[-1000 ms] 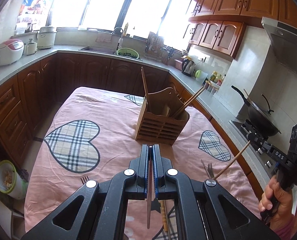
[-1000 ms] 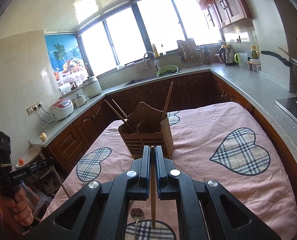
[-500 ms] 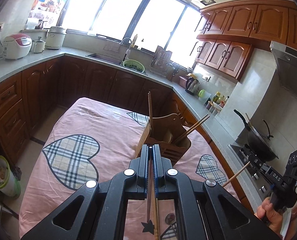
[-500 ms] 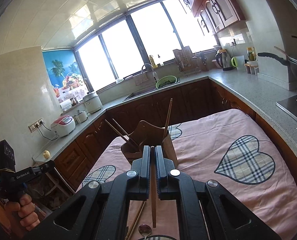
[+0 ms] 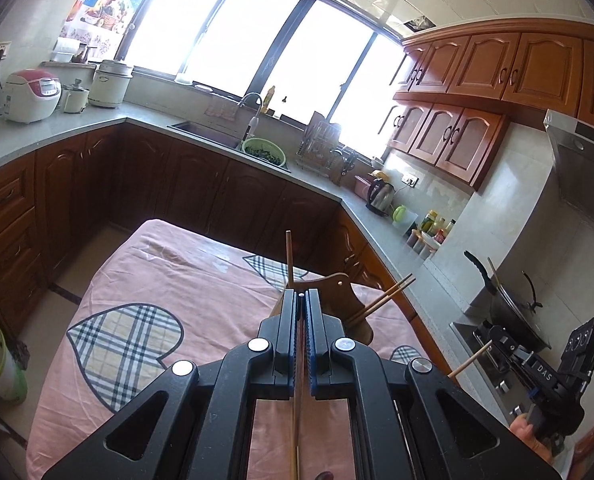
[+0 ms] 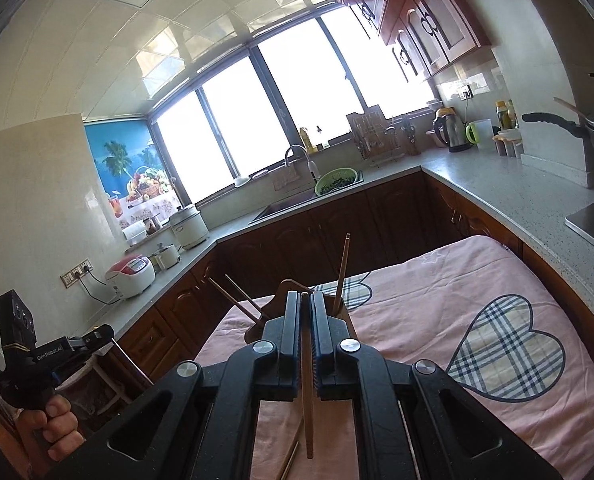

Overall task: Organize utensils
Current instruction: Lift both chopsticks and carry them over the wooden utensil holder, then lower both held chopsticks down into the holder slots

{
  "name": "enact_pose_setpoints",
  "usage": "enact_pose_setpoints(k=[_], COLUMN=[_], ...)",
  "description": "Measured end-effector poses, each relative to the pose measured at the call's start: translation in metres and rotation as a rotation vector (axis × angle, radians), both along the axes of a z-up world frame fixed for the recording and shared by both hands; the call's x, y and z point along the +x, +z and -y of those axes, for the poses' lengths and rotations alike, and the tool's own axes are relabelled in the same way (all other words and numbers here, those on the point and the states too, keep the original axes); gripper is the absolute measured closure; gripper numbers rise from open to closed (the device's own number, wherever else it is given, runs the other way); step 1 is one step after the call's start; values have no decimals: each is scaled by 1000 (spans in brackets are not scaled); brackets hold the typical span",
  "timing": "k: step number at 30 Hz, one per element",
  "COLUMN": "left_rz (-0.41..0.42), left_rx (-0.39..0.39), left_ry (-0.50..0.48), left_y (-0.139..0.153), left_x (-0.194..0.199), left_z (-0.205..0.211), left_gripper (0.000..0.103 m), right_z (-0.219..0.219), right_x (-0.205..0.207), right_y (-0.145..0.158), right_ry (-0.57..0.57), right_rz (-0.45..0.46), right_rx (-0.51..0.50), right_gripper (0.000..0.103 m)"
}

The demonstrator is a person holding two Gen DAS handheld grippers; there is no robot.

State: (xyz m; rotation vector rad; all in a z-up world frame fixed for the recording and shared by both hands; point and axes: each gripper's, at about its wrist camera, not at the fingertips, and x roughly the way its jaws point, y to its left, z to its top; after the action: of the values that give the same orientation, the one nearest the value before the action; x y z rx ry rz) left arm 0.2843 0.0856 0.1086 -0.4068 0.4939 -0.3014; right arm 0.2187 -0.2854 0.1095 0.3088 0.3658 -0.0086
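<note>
**Both chopsticks lifted, holder next**

Since a second ago both cameras have tilted up: holder sank from mid-frame to just behind the fingertips.

Left gripper (image 5: 301, 294) fingers clenched on a thin chopstick (image 5: 295, 436), shaft running back under the body. Right gripper (image 6: 305, 295) clamps a thicker chopstick (image 6: 307, 408) the same way. Likely gripped near one end so the free end can drop in.

Wooden holder (image 5: 347, 294) sits on the pink-clothed worktop (image 5: 169, 276), already holding three sticks. One loose stick (image 6: 289, 462) lies below.
</note>
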Motion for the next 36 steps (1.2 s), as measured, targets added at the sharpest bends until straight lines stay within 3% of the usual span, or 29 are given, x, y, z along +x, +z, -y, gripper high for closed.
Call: enact_pose_setpoints(k=[18, 27, 36], left_rz=[83, 70, 28], left_rx=[-57, -68, -45], left_ry=[63, 106, 117], left_y=[1, -36, -79], left_x=[109, 158, 181], left_z=[10, 24, 44], left_gripper=[101, 101, 101], right_z=[18, 27, 33], right_x=[72, 106, 126], right_y=[43, 27, -16], right_ry=[-50, -84, -91], right_rz=[155, 158, 90], right_rx=[-9, -21, 8], right_gripper=[99, 99, 99])
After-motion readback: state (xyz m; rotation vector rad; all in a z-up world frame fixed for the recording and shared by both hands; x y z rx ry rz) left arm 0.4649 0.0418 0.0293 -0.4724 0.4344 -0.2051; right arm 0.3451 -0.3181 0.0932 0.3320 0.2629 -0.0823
